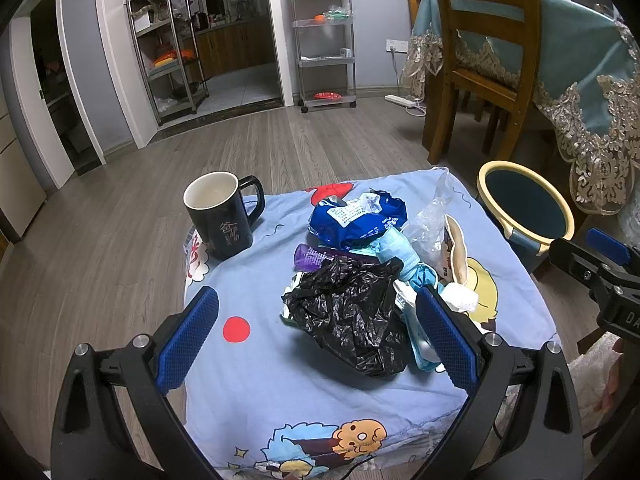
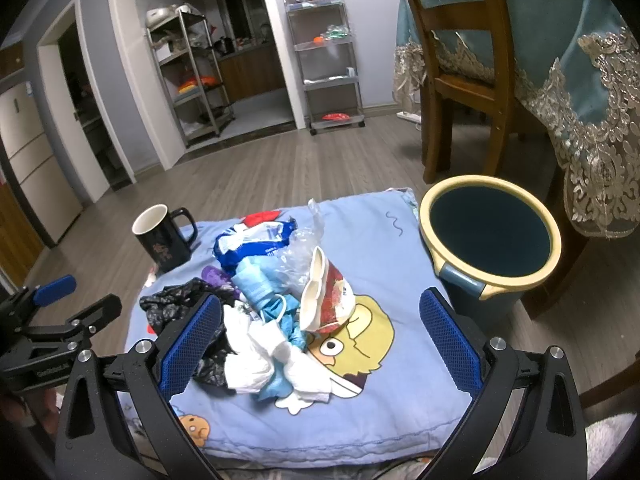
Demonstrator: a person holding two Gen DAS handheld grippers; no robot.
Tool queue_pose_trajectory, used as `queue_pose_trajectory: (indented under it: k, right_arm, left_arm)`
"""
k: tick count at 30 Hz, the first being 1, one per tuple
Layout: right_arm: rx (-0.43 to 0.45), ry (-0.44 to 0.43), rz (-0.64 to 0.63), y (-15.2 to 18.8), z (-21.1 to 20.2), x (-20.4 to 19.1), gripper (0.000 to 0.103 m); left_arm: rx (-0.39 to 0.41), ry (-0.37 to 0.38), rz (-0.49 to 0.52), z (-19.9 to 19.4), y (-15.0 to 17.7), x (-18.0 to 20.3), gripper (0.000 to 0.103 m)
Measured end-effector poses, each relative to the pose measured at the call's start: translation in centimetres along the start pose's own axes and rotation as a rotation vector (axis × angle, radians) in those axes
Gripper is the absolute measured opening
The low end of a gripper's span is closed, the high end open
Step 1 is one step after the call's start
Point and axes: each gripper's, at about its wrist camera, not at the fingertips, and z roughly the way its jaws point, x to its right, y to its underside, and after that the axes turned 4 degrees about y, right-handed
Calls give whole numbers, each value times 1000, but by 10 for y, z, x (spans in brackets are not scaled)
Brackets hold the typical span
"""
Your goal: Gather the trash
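A big soft blue blanket (image 2: 384,240) w/ cartoon pics covers a low table. Beside its far right corner sits a round trash bin (image 2: 490,238), dark blue w/ a cream rim; its base is hidden by the blanket edge. A shiny black mug (image 1: 222,216) w/ a white inside stands on the far left of the blanket, apart from the pile.

The trash pile sits in the middle of the blanket. Biggest bit is a crinkly black plastic bag (image 1: 352,312). Behind it is a shiny blue wrapper (image 1: 356,218), then a clear thin plastic bag (image 1: 430,220). Crumpled white tissue (image 2: 260,350) lies at the near side, next to a red and white paper cup (image 2: 330,300) tipped over. A light blue face mask (image 1: 394,246) and a purple tube (image 1: 316,256) peek out, partly buried.

The left gripper (image 1: 318,338) is spread wide, w/ the black bag between its bumpy blue pads but not touching. The right gripper (image 2: 320,340) is spread wide too, w/ the tissue between its pads, left pad just beside it.
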Motion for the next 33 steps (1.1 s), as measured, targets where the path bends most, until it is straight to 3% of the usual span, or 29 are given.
queue_pose_trajectory:
  k: [15,19,28,33]
  right_arm:
    - [-2,1,2,0,0,0,99]
    - [-23,-4,-1,1,2,3,99]
    - [-56,-72,-11,-39,30,17,99]
    - [-104,-36,-55,-56,66,17,99]
  left_arm:
    - [-1,2,3,2,1,1,97]
    - [17,-39,21,-1,-2,-2,97]
    - [84,37,-65,-7,-63,-52,97]
    - [82,39,-77,18,-79,-80,97]
